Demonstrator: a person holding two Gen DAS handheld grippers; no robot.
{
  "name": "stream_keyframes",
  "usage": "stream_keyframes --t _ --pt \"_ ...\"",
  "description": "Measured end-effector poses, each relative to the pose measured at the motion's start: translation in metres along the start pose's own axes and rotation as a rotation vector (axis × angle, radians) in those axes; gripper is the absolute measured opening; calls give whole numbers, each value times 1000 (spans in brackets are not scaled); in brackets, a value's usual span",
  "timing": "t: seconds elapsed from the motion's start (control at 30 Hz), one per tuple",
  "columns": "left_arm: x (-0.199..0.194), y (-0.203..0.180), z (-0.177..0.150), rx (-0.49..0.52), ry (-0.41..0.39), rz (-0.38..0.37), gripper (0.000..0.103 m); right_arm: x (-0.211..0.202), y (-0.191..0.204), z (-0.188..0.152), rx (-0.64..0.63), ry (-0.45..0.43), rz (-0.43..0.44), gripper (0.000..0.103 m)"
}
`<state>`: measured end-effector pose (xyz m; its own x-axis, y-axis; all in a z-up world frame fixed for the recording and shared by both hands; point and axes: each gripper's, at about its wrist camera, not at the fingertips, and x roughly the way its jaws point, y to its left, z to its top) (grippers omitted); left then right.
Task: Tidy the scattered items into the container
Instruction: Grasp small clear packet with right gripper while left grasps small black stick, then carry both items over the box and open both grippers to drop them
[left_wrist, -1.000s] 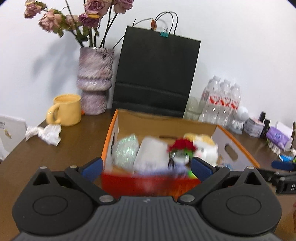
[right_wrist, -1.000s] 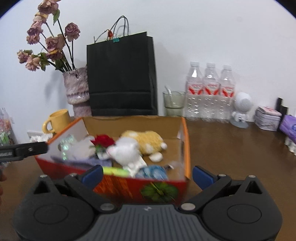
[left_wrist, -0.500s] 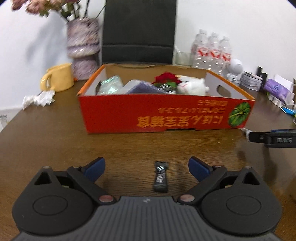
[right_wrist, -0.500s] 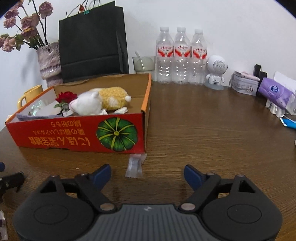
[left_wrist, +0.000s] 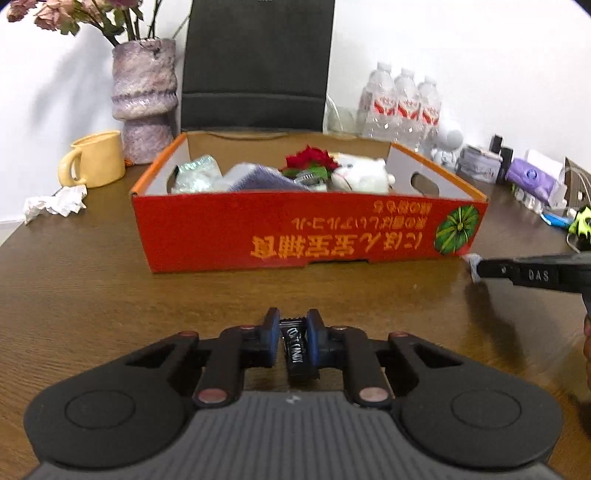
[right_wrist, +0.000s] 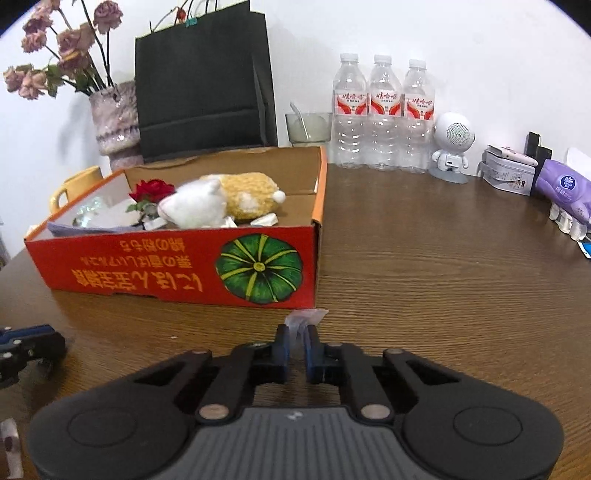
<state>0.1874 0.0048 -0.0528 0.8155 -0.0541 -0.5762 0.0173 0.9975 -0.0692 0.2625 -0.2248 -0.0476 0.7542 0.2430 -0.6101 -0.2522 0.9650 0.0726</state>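
L gripper (left_wrist: 293, 328) on candy (left_wrist: 296, 350); R gripper (right_wrist: 296, 338) on wrapper (right_wrist: 304, 318)

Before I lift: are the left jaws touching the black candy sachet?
Touching. The left wrist view shows both blue jaws pressed against the black candy sachet.

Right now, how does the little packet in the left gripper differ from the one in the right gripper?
The black candy packet is opaque, dark and printed with white lettering; the clear wrapper is see-through and pale, with no print visible. The black candy packet reaches back behind the left gripper, whereas the clear wrapper sticks out ahead of the right gripper. Both are small, pinched between closed fingers, in front of the red box.
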Motion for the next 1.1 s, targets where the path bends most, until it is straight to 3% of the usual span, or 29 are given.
stream_keyframes --t 0.4,0.7,0.73,0.83,0.87,0.97,1.0,1.03,1.1 --pt "-2 8 5 -40 -20 -6 16 -13 3 -5 1 -24 19 5" --pt "-19 12 13 -83 -75 -59 16 -39 11 -9 -3 -86 47 4" --pt "-18 13 14 -85 -73 -58 16 -38 11 -8 -1 -83 46 7" --pt "-14 14 13 -91 -58 -61 16 -22 11 -2 19 -44 21 34" --pt "-14 14 13 -91 -58 -59 16 -16 11 1 19 -34 9 35" --pt "-12 18 15 -101 -59 -52 16 5 9 4 29 23 -30 33" --pt "-12 21 15 -108 -59 -49 16 7 9 3 26 25 -28 28" --pt "-11 23 16 -114 -57 -48 16 6 10 2 15 33 -26 14" --pt "-11 25 18 -124 -56 -51 16 0 10 0 27 24 8 13"
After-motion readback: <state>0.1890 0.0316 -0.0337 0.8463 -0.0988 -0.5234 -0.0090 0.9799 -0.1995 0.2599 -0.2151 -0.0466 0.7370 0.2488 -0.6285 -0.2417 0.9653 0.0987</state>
